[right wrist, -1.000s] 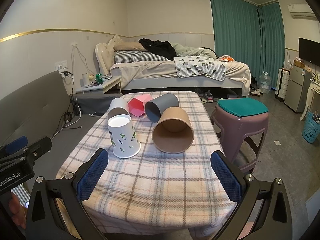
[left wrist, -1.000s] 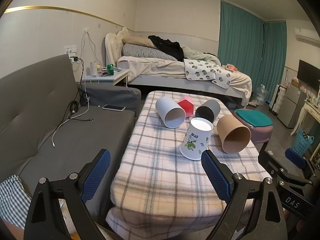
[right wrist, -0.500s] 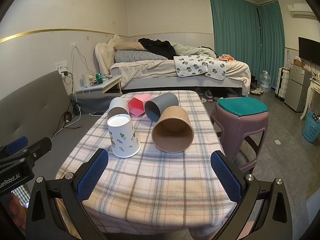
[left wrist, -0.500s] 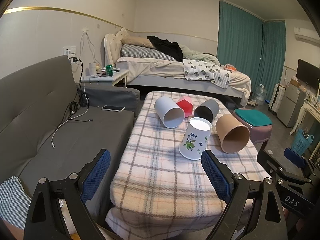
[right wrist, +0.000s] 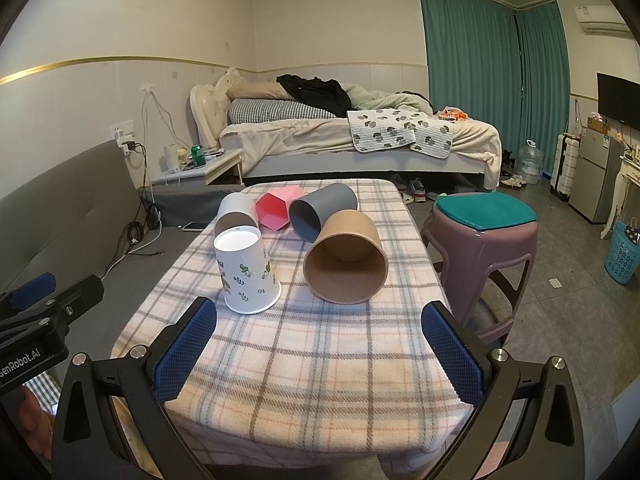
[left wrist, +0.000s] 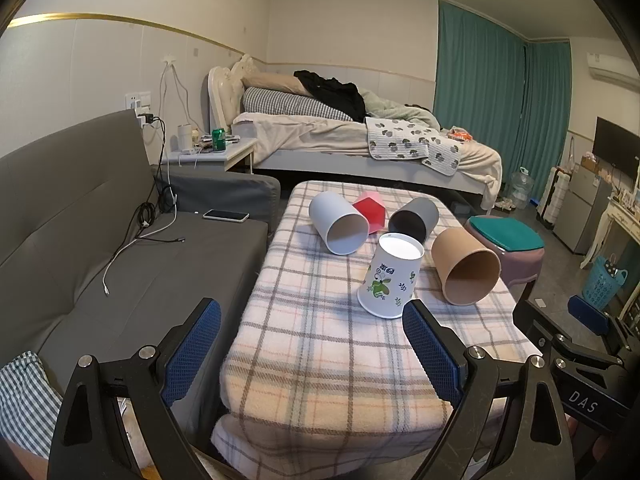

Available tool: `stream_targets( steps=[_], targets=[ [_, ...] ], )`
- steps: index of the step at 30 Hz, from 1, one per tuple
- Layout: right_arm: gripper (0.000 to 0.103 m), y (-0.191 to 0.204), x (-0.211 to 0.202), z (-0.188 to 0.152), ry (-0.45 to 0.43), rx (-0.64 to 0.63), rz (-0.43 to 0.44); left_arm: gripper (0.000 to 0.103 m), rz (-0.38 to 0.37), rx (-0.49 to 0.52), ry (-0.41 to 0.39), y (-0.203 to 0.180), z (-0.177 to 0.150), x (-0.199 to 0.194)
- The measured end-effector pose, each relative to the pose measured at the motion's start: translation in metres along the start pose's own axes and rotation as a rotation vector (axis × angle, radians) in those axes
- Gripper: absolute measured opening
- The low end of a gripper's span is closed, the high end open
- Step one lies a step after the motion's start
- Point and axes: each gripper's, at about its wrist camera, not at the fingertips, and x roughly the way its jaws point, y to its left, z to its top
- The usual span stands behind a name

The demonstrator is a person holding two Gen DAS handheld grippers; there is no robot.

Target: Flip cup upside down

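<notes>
Several cups are on a plaid-covered table (left wrist: 320,344) (right wrist: 320,360). A white cup with green leaf prints (left wrist: 391,276) (right wrist: 246,270) stands upside down, base up. A brown cup (left wrist: 466,272) (right wrist: 347,258), a white cup (left wrist: 339,223) (right wrist: 235,211), a grey cup (left wrist: 412,218) (right wrist: 320,210) and a pink hexagonal cup (left wrist: 372,210) (right wrist: 276,208) lie on their sides. My left gripper (left wrist: 312,354) is open and empty at the table's near left edge. My right gripper (right wrist: 320,354) is open and empty above the near edge.
A grey sofa (left wrist: 100,248) with a phone (left wrist: 226,215) and cables lies left of the table. A purple stool with a green cushion (right wrist: 484,216) stands right of it. A bed (right wrist: 360,140) is behind.
The left wrist view has shifted slightly; the cups have not moved. Both grippers stay open.
</notes>
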Motion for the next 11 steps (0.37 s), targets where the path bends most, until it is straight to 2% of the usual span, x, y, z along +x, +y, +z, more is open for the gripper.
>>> stream_targets(
  steps=[11],
  targets=[
    [0.103,0.0014,0.0009,-0.0023,0.005,-0.001,-0.002,0.095,-0.002,-0.006,0.017,0.0036,-0.0023,0.0018]
  ],
)
